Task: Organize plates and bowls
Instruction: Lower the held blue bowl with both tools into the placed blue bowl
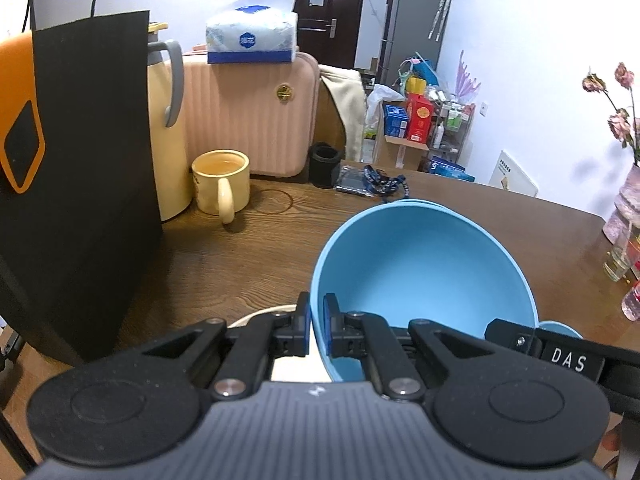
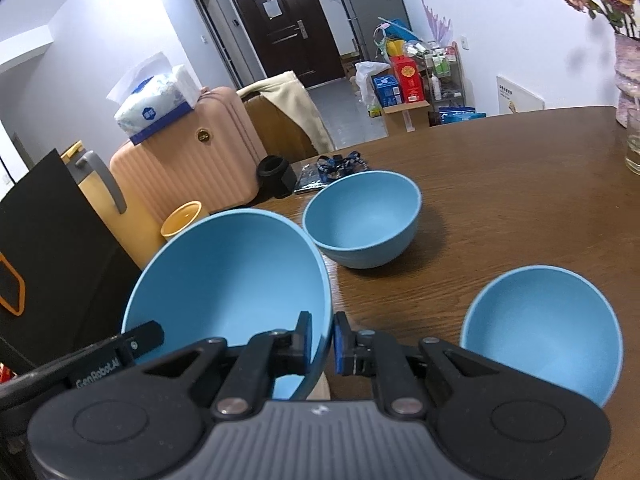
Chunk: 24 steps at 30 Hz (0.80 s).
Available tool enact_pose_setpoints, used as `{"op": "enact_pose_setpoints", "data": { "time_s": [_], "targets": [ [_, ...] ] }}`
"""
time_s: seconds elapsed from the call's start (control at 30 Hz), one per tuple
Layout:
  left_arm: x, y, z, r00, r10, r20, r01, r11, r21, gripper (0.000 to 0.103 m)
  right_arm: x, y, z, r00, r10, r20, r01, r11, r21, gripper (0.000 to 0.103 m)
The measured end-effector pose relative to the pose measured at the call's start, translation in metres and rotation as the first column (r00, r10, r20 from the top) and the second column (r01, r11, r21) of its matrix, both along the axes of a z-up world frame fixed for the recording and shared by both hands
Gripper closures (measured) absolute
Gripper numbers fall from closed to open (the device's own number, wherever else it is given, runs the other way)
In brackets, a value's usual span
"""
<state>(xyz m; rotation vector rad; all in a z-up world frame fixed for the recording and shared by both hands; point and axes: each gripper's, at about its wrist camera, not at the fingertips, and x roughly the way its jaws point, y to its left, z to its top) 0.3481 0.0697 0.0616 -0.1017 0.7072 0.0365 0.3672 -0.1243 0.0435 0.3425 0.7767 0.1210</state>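
Observation:
A large blue bowl (image 1: 424,272) (image 2: 228,276) hangs tilted above the wooden table (image 2: 500,200), held from both sides. My left gripper (image 1: 317,320) is shut on its left rim, one pad inside and one outside. My right gripper (image 2: 322,336) is shut on the opposite rim in the same way. Two more blue bowls stand on the table, one further back (image 2: 362,220) and one near the right (image 2: 540,328). A pale plate (image 1: 260,314) (image 2: 320,390) shows partly under the held bowl.
A black bag (image 1: 80,200) stands close on the left, with a cream thermos jug (image 1: 168,140) and a yellow mug (image 1: 220,180) beside it. Behind are a pink suitcase (image 1: 248,112), a black cup (image 1: 325,164) and a lanyard (image 1: 384,184). A vase (image 2: 626,80) and a glass (image 2: 634,144) stand at the right edge.

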Motion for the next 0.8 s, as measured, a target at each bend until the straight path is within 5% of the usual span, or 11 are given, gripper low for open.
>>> {"op": "enact_pose_setpoints", "data": {
  "time_s": [0.8],
  "targets": [
    [-0.036, -0.087, 0.013, 0.995, -0.101, 0.02, 0.101, 0.994, 0.034, 0.096, -0.048, -0.082, 0.007, 0.995, -0.1, 0.005, 0.1, 0.994, 0.038, 0.093]
  ]
}}
